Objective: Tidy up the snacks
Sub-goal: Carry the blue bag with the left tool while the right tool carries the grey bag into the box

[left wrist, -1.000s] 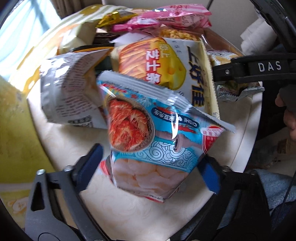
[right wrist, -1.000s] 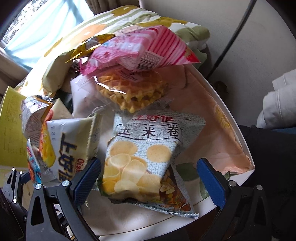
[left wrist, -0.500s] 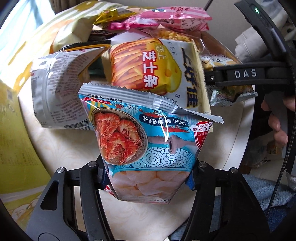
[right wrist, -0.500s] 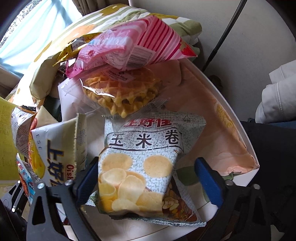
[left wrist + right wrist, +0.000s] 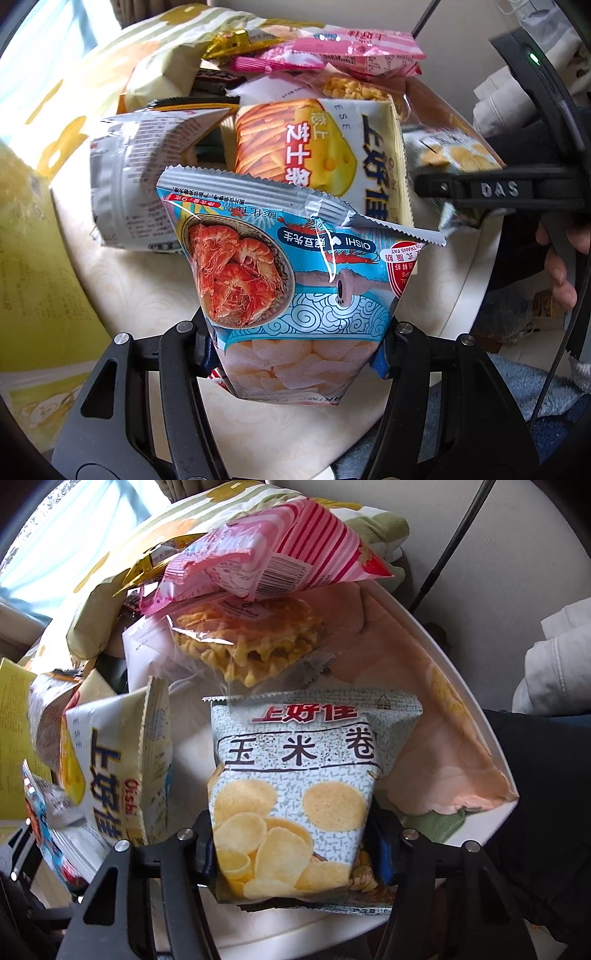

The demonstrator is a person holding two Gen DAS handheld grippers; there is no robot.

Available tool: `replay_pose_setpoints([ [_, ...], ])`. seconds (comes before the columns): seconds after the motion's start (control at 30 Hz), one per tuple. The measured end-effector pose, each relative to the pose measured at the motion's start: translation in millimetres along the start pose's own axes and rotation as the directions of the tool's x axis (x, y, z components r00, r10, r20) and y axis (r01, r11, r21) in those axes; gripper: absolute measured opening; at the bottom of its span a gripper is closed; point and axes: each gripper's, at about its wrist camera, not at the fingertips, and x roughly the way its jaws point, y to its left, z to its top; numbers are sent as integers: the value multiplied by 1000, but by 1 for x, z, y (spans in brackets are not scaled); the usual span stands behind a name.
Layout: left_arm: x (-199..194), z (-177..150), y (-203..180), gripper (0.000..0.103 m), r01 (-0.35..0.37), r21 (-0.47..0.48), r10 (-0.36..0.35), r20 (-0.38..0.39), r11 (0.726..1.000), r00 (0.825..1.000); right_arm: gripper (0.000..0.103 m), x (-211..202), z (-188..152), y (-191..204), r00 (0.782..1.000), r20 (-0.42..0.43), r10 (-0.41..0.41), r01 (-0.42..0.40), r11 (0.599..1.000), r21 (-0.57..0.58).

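Left gripper [image 5: 295,354]: jaws drawn in on the lower end of the shrimp-chip bag [image 5: 295,288]; both pads press its sides and the foil bulges above them. The bag hangs off the table top [image 5: 140,295], top seal farthest from the gripper.
Right gripper [image 5: 291,853]: jaws closing on the lower part of the corn-roll bag [image 5: 295,794]. The bag sits between the pads and both appear to touch its sides; it lies on the table, not yet lifted.
Just beyond the left gripper: cheese-stick bag [image 5: 325,147] directly behind the shrimp-chip bag; silver bag [image 5: 140,184] to its left, printed back facing up.
Just beyond the right gripper: waffle pack [image 5: 251,646] ahead of the corn-roll bag, touching its top seal; pink striped bag [image 5: 273,561] resting on top of the waffles.
Left of the right gripper: cheese-stick bag, standing on edge, near the corn-roll bag.
Far edge: more loose packets piled against a patterned cushion [image 5: 110,74].
Destination: no bin, box or sorted row is identifiable in either view.
Step in hand: paired pick-up. Judged, the left pick is complete and the right grasp is being secured.
Next move: finish the right grip, then lift the corn-roll bag straight up so the waffle pack and the pink striped bag on it are not dragged. Carry both bags clear of the pile.
Caution: air-filled bags deform; excess squeeze may crush the contents or let the foil slip.
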Motion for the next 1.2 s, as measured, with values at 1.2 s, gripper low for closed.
replay_pose_setpoints([
  [1.2, -233, -66, 208, 57, -240, -620, 431, 175, 747, 885, 58, -157, 27, 248, 910, 248, 332, -115, 776, -620],
])
